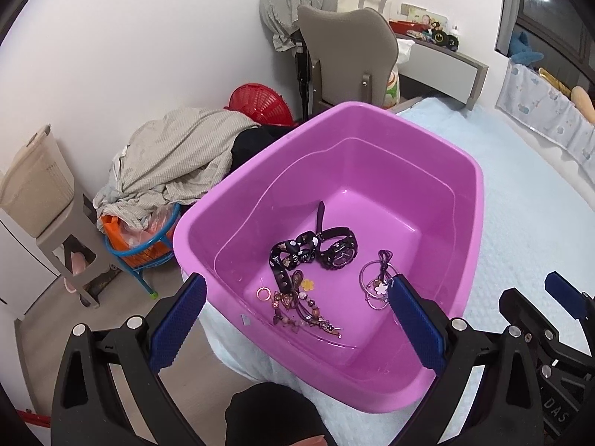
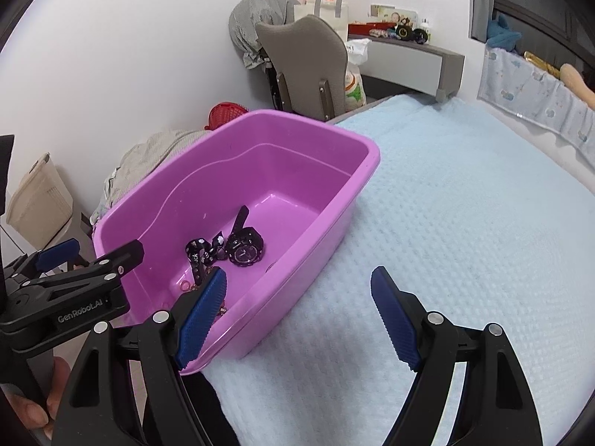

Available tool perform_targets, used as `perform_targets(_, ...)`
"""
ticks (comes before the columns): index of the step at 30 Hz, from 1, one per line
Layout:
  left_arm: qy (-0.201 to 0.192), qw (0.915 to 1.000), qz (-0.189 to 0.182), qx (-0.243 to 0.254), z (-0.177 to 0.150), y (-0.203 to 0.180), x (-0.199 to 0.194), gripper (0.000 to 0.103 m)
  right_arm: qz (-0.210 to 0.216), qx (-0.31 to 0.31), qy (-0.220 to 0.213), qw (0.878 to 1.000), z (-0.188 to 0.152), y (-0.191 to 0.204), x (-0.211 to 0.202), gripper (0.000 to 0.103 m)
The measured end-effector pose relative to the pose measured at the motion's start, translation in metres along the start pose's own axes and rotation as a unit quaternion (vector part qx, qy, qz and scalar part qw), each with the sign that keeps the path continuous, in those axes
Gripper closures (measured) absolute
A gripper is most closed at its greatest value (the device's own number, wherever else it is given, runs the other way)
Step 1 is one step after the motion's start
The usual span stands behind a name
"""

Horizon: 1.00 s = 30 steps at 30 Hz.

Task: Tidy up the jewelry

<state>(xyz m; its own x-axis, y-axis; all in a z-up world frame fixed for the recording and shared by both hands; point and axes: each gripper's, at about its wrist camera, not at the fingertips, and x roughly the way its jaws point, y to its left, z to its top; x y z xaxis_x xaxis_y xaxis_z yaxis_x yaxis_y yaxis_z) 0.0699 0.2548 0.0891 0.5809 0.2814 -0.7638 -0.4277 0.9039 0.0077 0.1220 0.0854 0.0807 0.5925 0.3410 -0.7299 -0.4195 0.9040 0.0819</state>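
A pink plastic tub [image 1: 465, 200] [image 2: 334, 171] stands on a light blue bedspread. Inside lie a black wristwatch [image 1: 339, 251] [image 2: 245, 248], a black printed strap [image 1: 293, 254] [image 2: 200, 252], a rose ring [image 1: 263, 293], a beaded bracelet with charms [image 1: 305, 312] and thin silver hoops with a white flower charm [image 1: 375, 286]. My left gripper [image 1: 297, 297] is open, above the tub's near side, its right finger [image 1: 416, 319] beside the hoops. My right gripper [image 2: 297, 297] is open and empty over the tub's right rim and the bedspread.
The bedspread [image 2: 465, 241] stretches to the right of the tub. Left of the bed are a pile of clothes [image 1: 178, 160], a blue-framed basket [image 1: 145, 245], a red basket [image 1: 260, 100] and a beige hamper [image 1: 37, 186]. A grey chair [image 1: 346, 52] stands behind.
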Motion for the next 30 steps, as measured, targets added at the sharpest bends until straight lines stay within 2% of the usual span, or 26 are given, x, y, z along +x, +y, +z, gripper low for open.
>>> perform_targets(7, -0.010, 0.9999, -0.009, -0.003, 0.004, -0.005, -0.016, 0.007, -0.001, -0.002, -0.015, 1.000, 0.001, -0.001, -0.020, 0.024)
perform_targets(22, -0.059, 0.9982, 0.004, 0.008, 0.013, -0.012, -0.052, 0.007, 0.000, -0.002, -0.039, 0.999, 0.008, -0.002, -0.045, 0.024)
perform_targets(30, -0.067, 0.9977, 0.000, 0.007, 0.015, -0.013, -0.061, 0.007, 0.001, -0.002, -0.049, 0.999, 0.010, -0.001, -0.056, 0.024)
